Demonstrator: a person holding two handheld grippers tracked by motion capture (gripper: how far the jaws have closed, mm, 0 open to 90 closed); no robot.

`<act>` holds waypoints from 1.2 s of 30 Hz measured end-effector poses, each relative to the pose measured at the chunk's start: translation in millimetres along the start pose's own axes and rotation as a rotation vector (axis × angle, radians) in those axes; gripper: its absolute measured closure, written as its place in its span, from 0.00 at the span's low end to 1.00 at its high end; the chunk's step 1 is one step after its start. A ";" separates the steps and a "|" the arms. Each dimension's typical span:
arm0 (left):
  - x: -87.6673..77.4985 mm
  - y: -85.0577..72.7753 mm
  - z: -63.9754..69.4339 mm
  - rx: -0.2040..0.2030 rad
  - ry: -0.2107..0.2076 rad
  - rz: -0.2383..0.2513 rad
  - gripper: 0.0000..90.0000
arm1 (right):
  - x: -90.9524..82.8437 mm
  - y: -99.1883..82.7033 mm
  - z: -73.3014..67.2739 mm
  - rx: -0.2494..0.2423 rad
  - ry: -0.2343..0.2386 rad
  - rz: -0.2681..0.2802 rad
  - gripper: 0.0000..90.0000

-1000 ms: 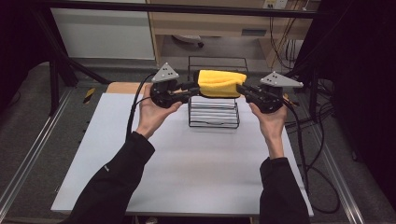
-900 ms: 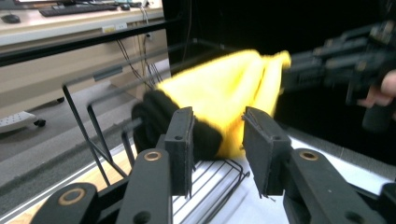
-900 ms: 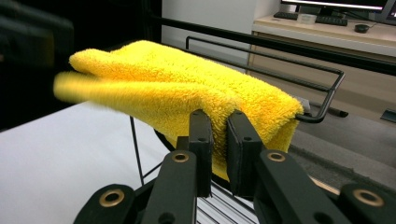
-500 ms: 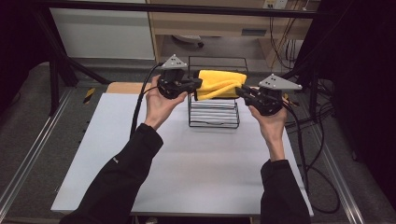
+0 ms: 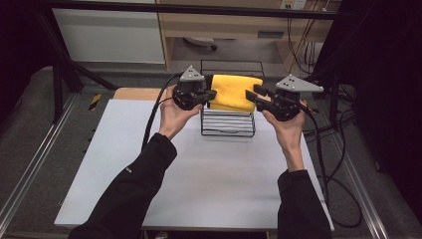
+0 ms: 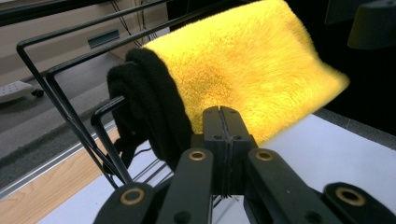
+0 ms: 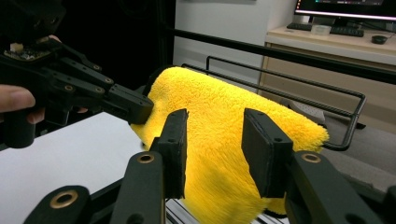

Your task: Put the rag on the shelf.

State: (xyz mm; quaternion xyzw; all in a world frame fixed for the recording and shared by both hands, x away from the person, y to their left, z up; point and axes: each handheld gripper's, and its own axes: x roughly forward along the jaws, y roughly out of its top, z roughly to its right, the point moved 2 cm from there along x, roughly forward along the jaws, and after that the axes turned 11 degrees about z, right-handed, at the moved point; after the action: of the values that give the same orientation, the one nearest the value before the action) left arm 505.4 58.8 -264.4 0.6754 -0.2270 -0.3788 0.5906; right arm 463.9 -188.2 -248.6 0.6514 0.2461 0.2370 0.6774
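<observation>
One yellow towel (image 5: 234, 92) lay over one black wire rack (image 5: 228, 122) at the 12 o'clock side of the white worktop (image 5: 199, 174). The left gripper (image 5: 211, 94), at the towel's 9 o'clock edge, had its jaws together. The right gripper (image 5: 250, 94), at 3 o'clock, had just been opening, its jaws apart with towel between them. From the rack toward 6 o'clock the worktop gave free room.

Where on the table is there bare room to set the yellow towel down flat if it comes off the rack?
The white tabletop in front of the wire rack, between the two forearms, is bare, as is the strip left of the left gripper. It is crowded at the rack, where both grippers flank the yellow towel.
</observation>
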 end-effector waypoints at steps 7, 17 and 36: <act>8.1 -9.9 -0.9 0.009 0.002 -0.004 1.00 | 13.7 -27.7 6.6 0.051 -0.027 -0.095 0.95; 22.3 -19.9 -7.8 0.005 0.018 -0.005 1.00 | 22.1 -56.5 23.3 0.080 -0.091 -0.126 1.00; -16.0 -17.5 -1.0 0.003 -0.008 -0.018 0.60 | -4.0 -32.7 10.3 0.090 -0.031 -0.104 0.71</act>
State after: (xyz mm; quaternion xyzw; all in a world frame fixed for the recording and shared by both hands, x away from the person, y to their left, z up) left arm 493.9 75.0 -277.5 0.6768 -0.2240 -0.3863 0.5853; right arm 467.5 -200.0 -280.9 0.6710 0.2797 0.1801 0.6627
